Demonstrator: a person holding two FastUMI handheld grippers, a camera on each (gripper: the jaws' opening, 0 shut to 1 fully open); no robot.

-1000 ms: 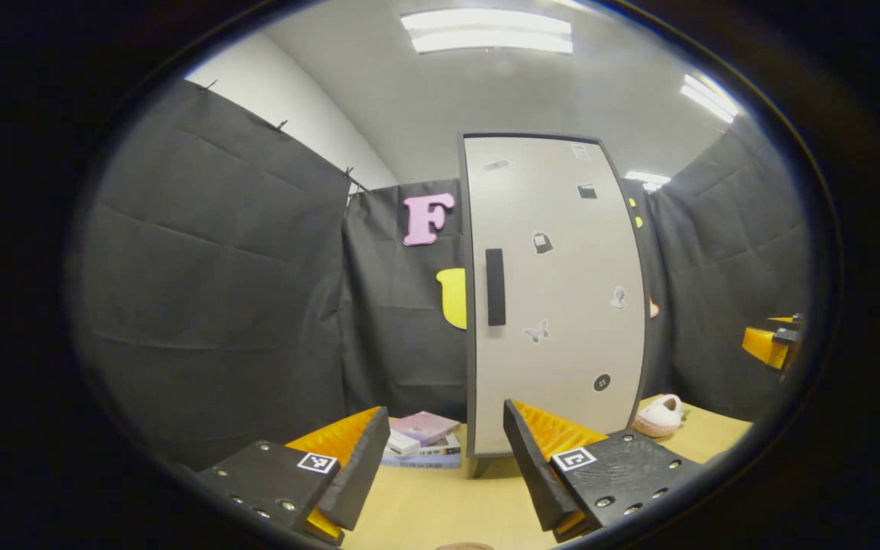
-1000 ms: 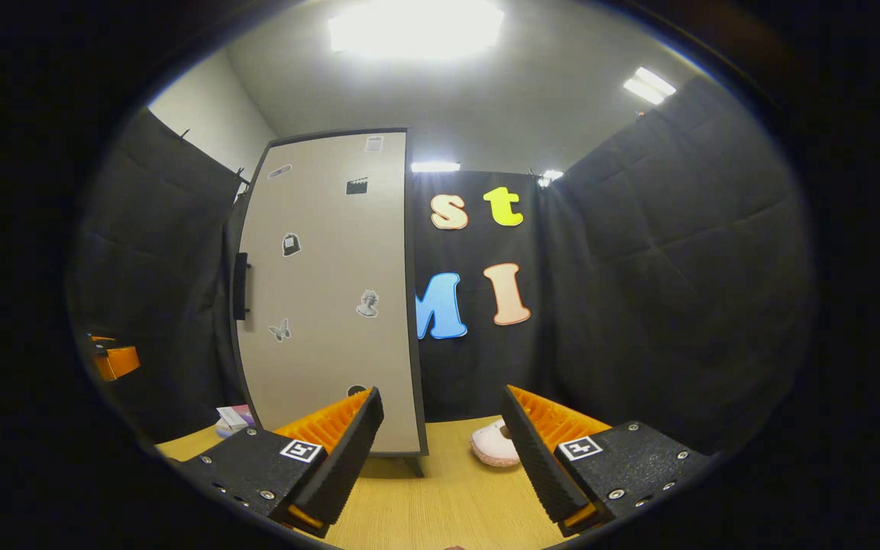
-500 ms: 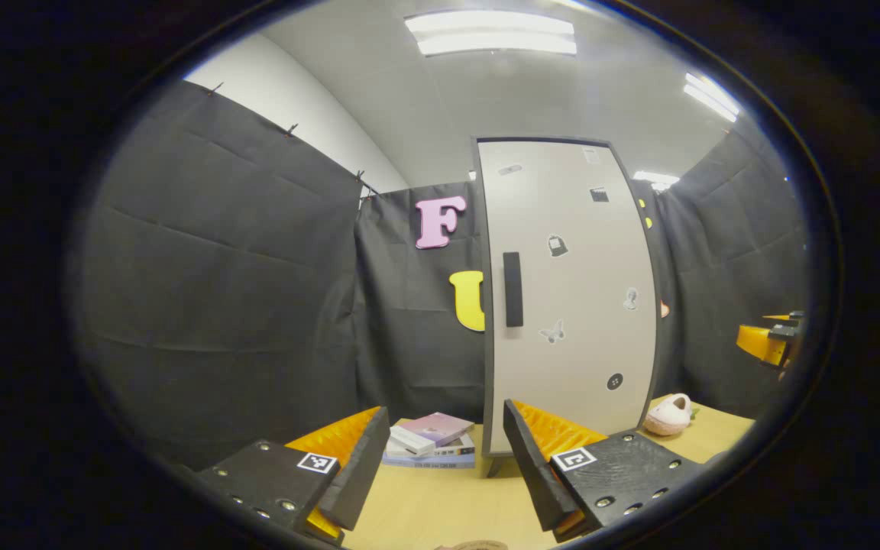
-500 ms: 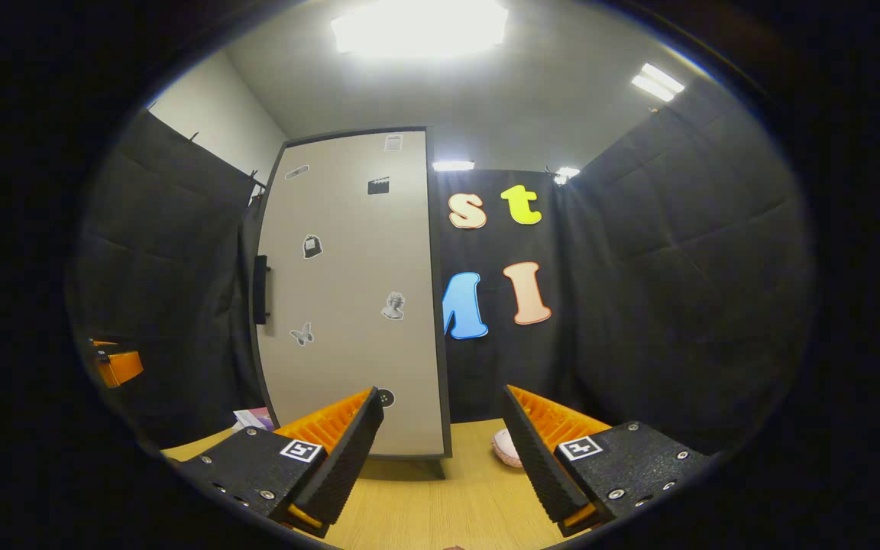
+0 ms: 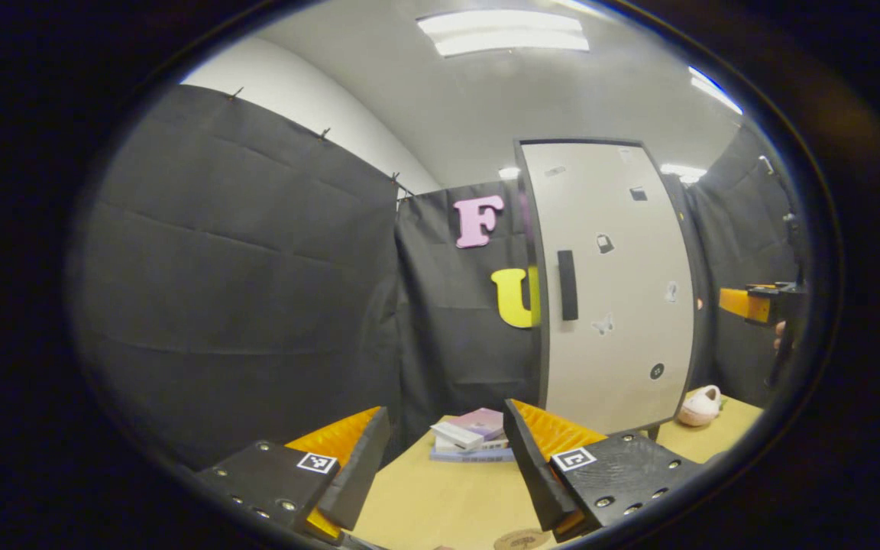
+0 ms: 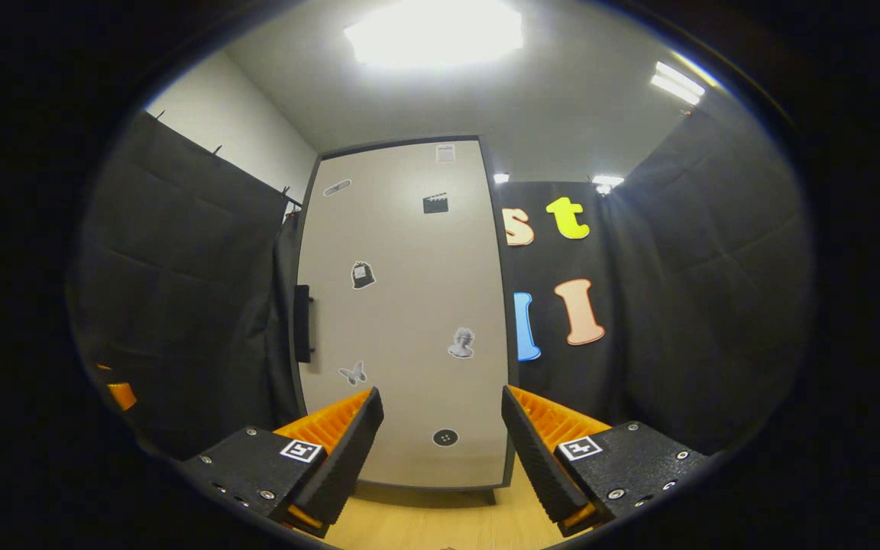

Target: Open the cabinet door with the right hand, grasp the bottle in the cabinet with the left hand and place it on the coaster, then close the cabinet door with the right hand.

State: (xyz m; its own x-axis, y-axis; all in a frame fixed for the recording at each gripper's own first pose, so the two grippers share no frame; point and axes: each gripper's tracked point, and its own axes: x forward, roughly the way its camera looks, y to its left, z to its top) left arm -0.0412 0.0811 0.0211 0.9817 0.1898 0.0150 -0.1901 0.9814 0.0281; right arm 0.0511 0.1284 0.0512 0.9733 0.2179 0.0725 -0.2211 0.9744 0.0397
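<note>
A tall pale cabinet (image 5: 616, 290) with a dark frame stands on the wooden table, its door shut, so its inside is hidden. The black handle (image 5: 567, 285) runs upright along the door's left edge. A round brown coaster (image 5: 522, 539) lies on the table just below my left gripper (image 5: 444, 466), which is open and empty, some way in front and to the left of the cabinet. In the right gripper view the cabinet door (image 6: 409, 305) faces me squarely, with its handle (image 6: 302, 323) on the left. My right gripper (image 6: 440, 458) is open and holds nothing, short of the door.
A stack of books (image 5: 470, 431) lies on the table left of the cabinet's foot. A pink slipper-like thing (image 5: 698, 405) lies to the cabinet's right. The wooden table (image 5: 440, 496) runs under both grippers. Black cloth walls close the booth.
My right gripper has moved nearer the cabinet, whose door now sits larger and centred in its view. In the left gripper view the cabinet has slid to the right and the coaster has come into sight.
</note>
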